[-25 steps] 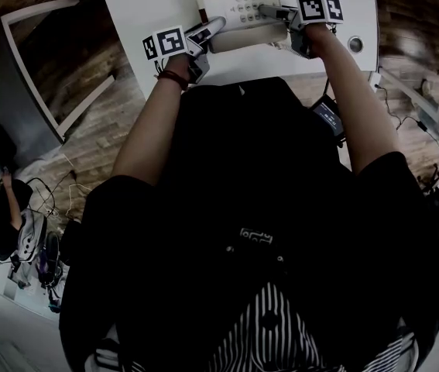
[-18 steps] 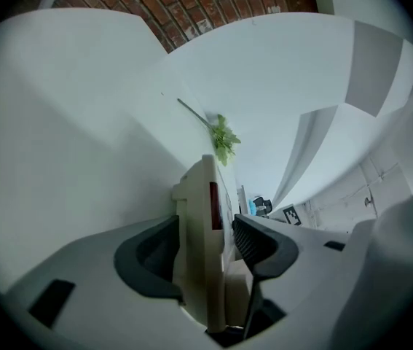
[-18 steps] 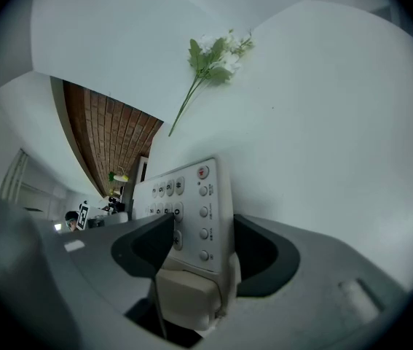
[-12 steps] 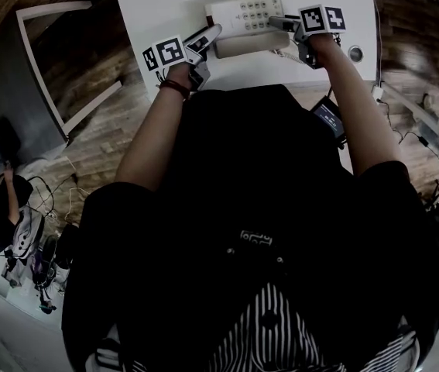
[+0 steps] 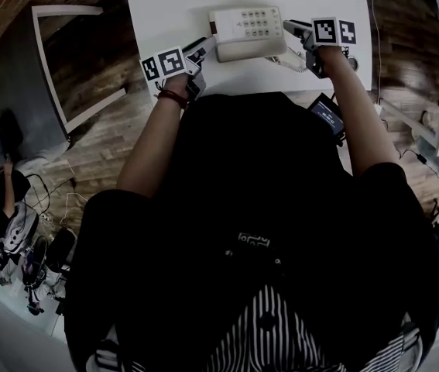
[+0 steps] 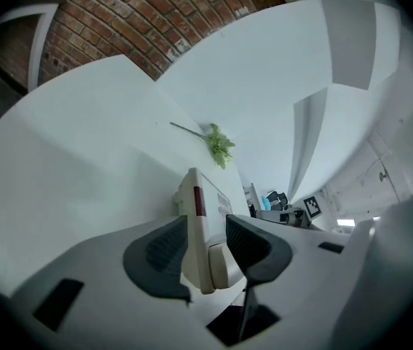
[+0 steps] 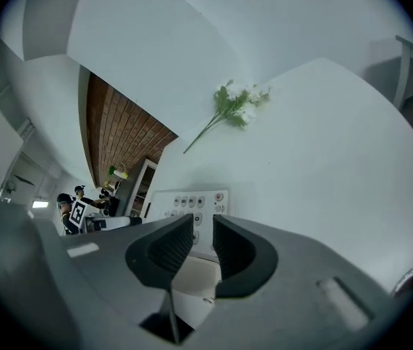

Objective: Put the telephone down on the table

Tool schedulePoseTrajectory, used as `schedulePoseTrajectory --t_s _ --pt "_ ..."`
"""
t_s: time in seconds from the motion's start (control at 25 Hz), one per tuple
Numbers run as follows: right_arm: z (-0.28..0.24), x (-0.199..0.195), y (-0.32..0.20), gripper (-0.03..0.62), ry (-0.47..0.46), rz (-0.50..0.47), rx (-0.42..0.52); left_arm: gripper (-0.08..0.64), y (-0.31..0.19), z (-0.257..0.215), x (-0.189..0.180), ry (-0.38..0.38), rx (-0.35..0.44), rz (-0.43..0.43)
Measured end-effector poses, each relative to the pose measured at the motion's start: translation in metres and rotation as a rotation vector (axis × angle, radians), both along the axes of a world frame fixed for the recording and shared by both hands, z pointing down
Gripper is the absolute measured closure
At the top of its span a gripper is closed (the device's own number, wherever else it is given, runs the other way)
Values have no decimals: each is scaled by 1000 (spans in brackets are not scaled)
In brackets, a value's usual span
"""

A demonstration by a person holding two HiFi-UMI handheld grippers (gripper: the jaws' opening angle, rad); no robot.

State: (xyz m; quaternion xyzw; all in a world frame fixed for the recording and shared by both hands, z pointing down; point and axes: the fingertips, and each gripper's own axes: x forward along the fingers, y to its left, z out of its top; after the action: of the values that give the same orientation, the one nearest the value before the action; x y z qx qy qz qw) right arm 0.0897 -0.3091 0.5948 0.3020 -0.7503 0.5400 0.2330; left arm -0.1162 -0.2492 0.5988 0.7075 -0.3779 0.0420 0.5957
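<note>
The telephone [image 5: 244, 28] is a cream plastic desk set, boxy with rounded corners. It sits at the top centre of the head view over the smooth white table [image 5: 165, 6]. A grid of small pale buttons [image 5: 256, 23] covers its upper face, and the rounded handset [image 5: 247, 51] lies along its near edge. A coiled cord [image 5: 291, 59] hangs off its right end. Whether its base touches the tabletop cannot be told.

The left gripper [image 5: 206, 48] reaches in from the lower left of the telephone. Its jaws have just been closing, and its ribbed dark pads now clamp the set's narrow end, which carries a red strip [image 6: 198, 201], with the handset's bulbous end alongside.

The right gripper [image 5: 290, 27] meets the telephone's right end. Its jaws have also just been closing and now stand a narrow gap apart, with the set's thin edge between the grooved pads.

A sprig of green leaves and white flowers [image 7: 237, 103] lies flat on the table beyond the telephone. Rough red brick wall [image 6: 140, 20] fills the upper left of the left gripper view. Wood plank floor [image 5: 118, 134] shows at the left of the head view.
</note>
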Motion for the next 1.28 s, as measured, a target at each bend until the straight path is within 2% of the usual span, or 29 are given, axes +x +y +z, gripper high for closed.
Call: schedulePoseTrajectory --t_s 0.16,0.32,0.48,0.64,0.72,0.88,1.12,1.28 --pt "-24 -2 -5 553 -20 -21 64 421 -2 -11 -8 -63 32 -29" --pt "-46 -9 -6 563 -30 -62 132 456 -1 -22 -7 -178 75 12" --pt "-64 -12 -6 570 -15 -86 188 489 -6 -42 2 -247 136 31" --pt "-89 -16 -4 584 -19 -107 280 491 -10 -83 26 -341 266 147" --pt "-107 -19 -1 588 -21 -138 340 495 -13 -112 40 -346 336 186" --pt "-141 -24 1 588 -43 -170 430 499 -19 -164 59 -326 439 207" --pt "-190 -39 4 588 -96 -168 523 499 -29 -218 76 -310 532 175" --pt "-210 -52 16 589 -143 -253 576 515 -32 -228 80 -337 578 171"
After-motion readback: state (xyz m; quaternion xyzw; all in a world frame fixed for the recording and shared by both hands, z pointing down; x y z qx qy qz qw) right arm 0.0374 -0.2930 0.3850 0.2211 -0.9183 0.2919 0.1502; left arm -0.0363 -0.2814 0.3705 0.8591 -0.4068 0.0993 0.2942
